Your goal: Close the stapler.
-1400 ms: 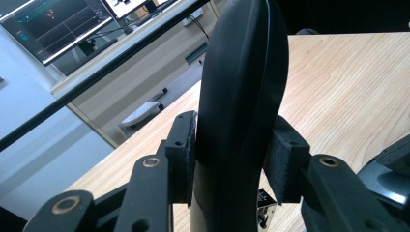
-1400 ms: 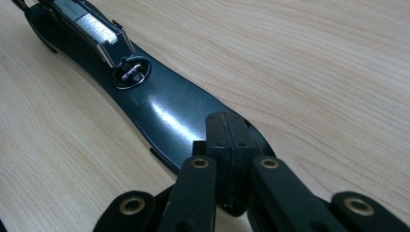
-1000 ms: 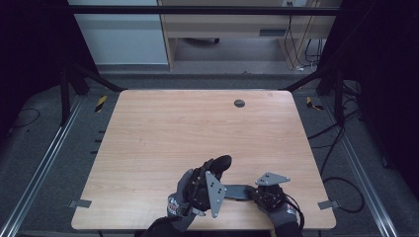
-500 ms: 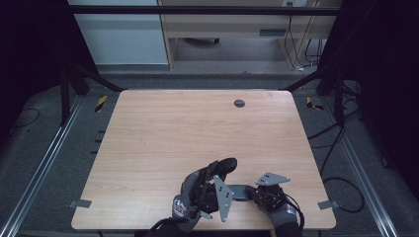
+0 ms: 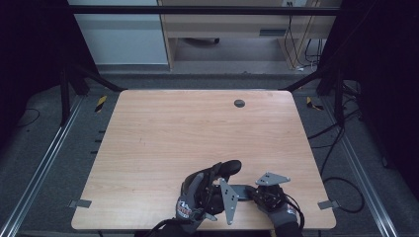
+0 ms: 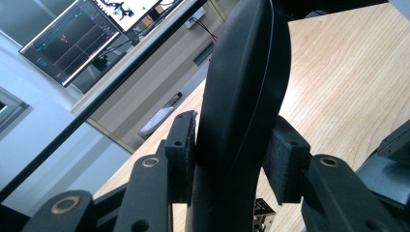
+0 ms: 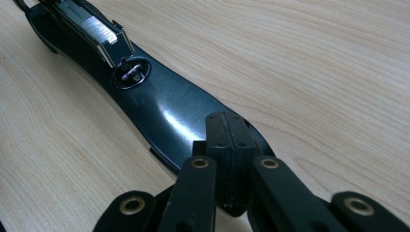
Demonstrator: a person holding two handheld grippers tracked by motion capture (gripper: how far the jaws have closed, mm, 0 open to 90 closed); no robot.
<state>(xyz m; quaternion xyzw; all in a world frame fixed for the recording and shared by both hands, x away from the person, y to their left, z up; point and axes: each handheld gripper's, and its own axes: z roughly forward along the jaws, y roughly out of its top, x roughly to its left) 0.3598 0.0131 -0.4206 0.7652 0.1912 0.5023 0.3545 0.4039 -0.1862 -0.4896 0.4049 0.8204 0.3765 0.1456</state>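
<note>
L tongs (image 6: 232,159) clamp black stapler (image 6: 241,96); R tongs (image 7: 227,140) closed on base.

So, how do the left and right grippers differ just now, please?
The left gripper clamps the stapler's raised top between its pads; the right gripper has its pads shut together above the flat base. The left gripper is rolled on its side, the right gripper level. Both are closed.
</note>
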